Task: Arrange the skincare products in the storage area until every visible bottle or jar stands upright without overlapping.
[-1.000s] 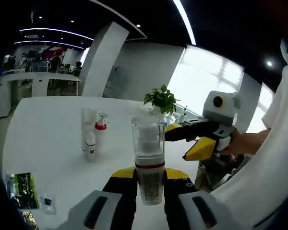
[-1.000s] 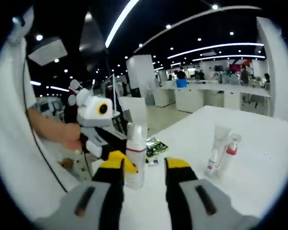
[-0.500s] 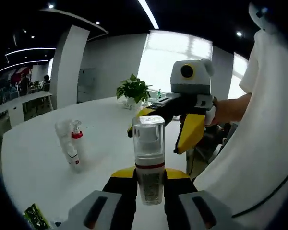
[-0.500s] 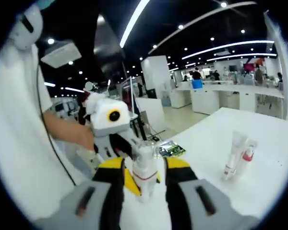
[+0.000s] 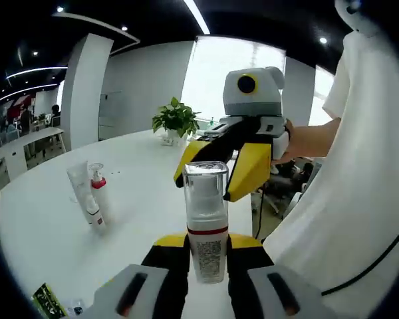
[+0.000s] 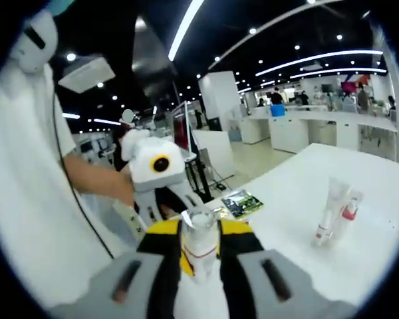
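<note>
A pump bottle [image 5: 206, 226] with a clear cap, a red band and a printed label stands upright between my left gripper's [image 5: 206, 244] black and yellow jaws, which are shut on its lower body. My right gripper [image 5: 216, 169] comes in from the right, and its yellow fingers [image 5: 249, 169] close on the clear cap from both sides. In the right gripper view the same bottle [image 6: 199, 242] sits pinched between that gripper's [image 6: 199, 231] jaws. A white tube [image 5: 83, 199] and a small red-collared spray bottle [image 5: 98, 196] stand close together on the white table [image 5: 139, 199].
The tube [image 6: 328, 211] and spray bottle [image 6: 348, 214] stand to the right in the right gripper view. A green packet [image 6: 240, 201] lies near the table's edge. A potted plant [image 5: 176, 119] stands at the far end. A person's white sleeve [image 5: 366, 199] is close on the right.
My right gripper's jaws have narrowed onto the bottle's cap. Both views have shifted a little with the hands. The tube and spray bottle stay where they were.
</note>
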Demonstrator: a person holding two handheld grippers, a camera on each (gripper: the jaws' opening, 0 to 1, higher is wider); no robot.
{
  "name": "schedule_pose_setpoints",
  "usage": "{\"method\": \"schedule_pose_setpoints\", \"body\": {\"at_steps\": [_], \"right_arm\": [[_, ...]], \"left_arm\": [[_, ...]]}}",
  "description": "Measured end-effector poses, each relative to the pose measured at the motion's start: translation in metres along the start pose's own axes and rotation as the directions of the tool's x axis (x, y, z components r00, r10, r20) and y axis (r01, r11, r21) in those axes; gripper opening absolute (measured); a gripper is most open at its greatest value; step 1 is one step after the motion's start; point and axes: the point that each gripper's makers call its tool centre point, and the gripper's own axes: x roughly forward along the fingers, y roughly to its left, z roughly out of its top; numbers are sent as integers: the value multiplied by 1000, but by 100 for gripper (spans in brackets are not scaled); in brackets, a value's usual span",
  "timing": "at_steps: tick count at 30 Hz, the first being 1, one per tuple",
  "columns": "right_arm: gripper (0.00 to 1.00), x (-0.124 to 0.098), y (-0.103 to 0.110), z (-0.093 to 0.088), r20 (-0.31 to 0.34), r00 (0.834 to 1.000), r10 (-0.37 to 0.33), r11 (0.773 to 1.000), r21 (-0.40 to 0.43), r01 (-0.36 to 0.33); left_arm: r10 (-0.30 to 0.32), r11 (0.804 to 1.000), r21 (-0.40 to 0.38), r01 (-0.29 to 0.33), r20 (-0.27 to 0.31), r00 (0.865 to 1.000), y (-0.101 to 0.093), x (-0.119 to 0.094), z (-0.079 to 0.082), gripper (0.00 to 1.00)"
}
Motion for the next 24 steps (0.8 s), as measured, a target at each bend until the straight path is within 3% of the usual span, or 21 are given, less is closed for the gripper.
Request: {"method": "schedule_pose_setpoints", "body": {"at_steps": [8,18,24], "right_arm": [[18,2,-5,-1,-3,1000,-11,1000,-3,11],[18,2,-23,-1,3,999,-45,999,3,45],[18,4,-36,-1,2,998,-61,998,2,61]], "left_arm": [[47,996,-77,-45,17,999,8,-1,-3,21],[99,988,-122,-100,-9,995,19,-4,-16,23],[144,974,-176,-143,-5,990,30,-10,-20,23]]}}
